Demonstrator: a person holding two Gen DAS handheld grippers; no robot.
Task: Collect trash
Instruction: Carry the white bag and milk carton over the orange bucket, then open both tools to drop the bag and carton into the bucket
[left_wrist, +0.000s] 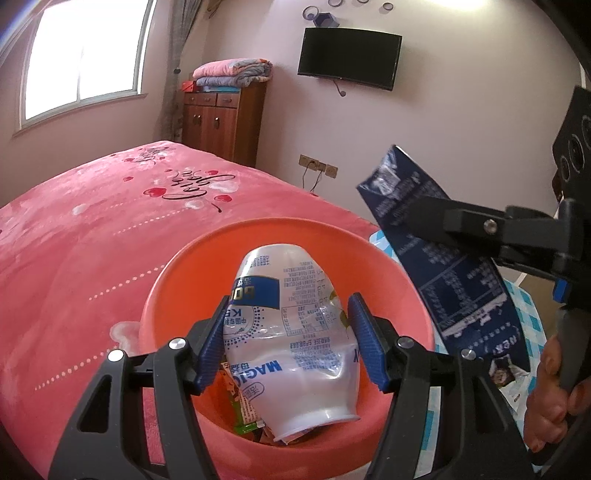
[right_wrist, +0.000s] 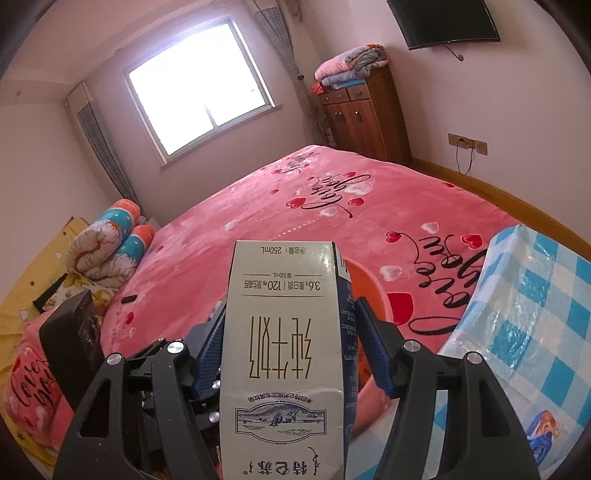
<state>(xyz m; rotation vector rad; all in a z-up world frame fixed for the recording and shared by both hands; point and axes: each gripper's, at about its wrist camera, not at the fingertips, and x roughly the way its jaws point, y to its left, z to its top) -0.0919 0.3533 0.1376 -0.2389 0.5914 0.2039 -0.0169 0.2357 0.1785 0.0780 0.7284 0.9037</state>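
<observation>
- Two pieces of trash are in hand. Left wrist view: the left gripper (left_wrist: 286, 341) clamps a crumpled white bottle (left_wrist: 291, 332) between its blue pads, directly over the orange bin (left_wrist: 177, 280), where wrappers already lie; release is what's left.
- Right wrist view: the right gripper (right_wrist: 290, 349) grips an upside-down milk carton (right_wrist: 284, 354), barely dented; the bin (right_wrist: 369, 291) peeks out just beyond it, probably its destination.

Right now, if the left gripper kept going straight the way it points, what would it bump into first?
Probably the orange bin. The left gripper holds a crushed plastic bottle right over the bin's mouth, so the bottle would likely meet the wrappers inside. Depth is hard to judge.
</observation>
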